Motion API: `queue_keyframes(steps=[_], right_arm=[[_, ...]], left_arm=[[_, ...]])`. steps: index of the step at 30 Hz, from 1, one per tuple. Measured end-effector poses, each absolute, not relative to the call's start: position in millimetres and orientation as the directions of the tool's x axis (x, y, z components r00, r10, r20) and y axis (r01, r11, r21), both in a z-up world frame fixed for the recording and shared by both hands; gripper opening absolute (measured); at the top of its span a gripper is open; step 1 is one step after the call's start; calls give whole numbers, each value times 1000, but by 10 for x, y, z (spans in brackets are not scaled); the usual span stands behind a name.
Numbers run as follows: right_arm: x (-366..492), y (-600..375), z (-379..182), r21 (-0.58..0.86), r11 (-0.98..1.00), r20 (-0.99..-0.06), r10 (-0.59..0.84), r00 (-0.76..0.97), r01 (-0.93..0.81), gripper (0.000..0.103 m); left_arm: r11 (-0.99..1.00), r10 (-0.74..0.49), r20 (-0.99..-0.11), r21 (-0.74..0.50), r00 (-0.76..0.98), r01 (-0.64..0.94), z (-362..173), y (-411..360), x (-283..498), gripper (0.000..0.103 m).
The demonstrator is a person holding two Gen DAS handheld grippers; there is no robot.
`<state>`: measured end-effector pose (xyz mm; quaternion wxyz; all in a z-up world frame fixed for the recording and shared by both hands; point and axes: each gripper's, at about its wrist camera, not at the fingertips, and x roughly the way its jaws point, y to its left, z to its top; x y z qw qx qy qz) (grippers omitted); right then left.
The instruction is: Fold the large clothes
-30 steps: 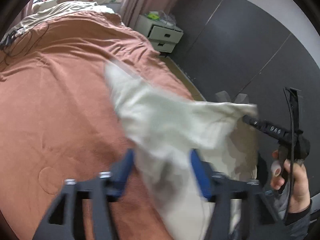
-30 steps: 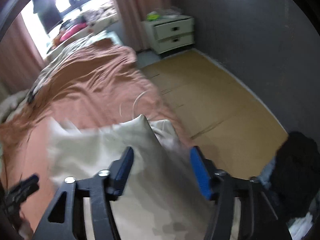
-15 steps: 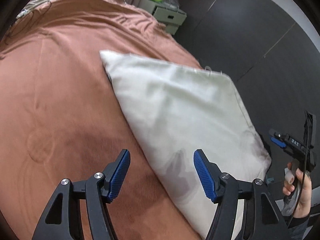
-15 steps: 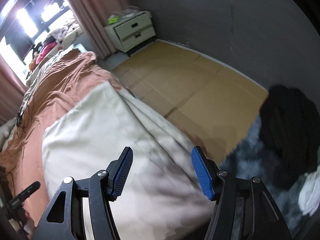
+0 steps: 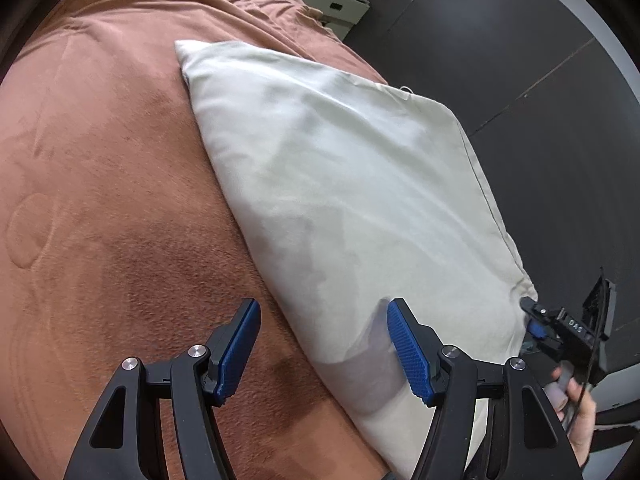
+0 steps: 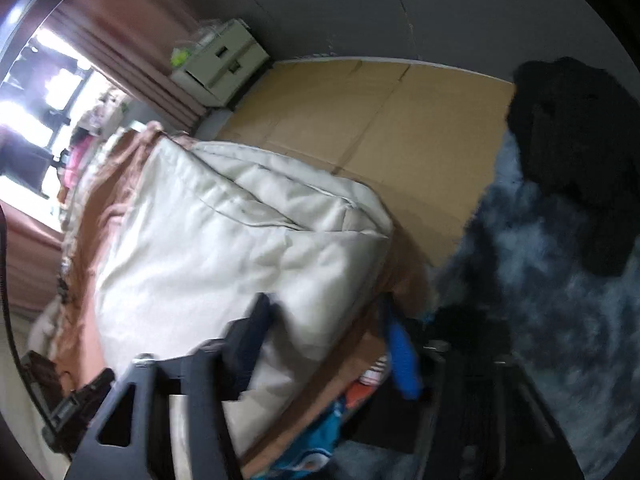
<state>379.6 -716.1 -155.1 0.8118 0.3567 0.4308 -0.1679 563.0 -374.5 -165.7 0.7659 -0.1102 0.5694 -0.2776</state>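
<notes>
Left wrist view was sharp and evenly lit, soft indoor light, no glare. The cloth [image 5: 340, 184] looked pale and a bit washed out, and the left gripper [image 5: 320, 344] threw a grey shadow onto its near corner. The bedspread [image 5: 100, 200] had a darker patch near the fingers. Usual fisheye bending, black vignette all round the rim.

Right wrist view was way worse: motion blur everywhere, the right gripper [image 6: 324, 344] smeared and dark. The window [image 6: 44, 92] at top left was totally blown out, while the rug [image 6: 540, 300] side stayed dim and mushy.
</notes>
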Motion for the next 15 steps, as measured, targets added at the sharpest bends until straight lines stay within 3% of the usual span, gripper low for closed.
queue_keyframes(steps=[3, 6, 13, 15], right_arm=[[3840, -7168, -1518, 445, 692, -796, 15, 605, 569, 15], [3884, -7180, -1489, 423, 704, -790, -22, 613, 571, 12], [3919, -7245, -1561, 387, 680, -812, -69, 579, 623, 11], [3896, -7229, -1555, 360, 667, -826, -98, 556, 653, 21]], left_arm=[[808, -565, -802, -489, 196, 328, -1657, -3819, 5666, 60], [812, -556, -809, -481, 189, 330, -1650, -3926, 5750, 59], [816, -538, -818, -445, 203, 370, -1566, -3974, 5716, 59], [817, -537, -815, -439, 217, 372, -1537, -3864, 5674, 59]])
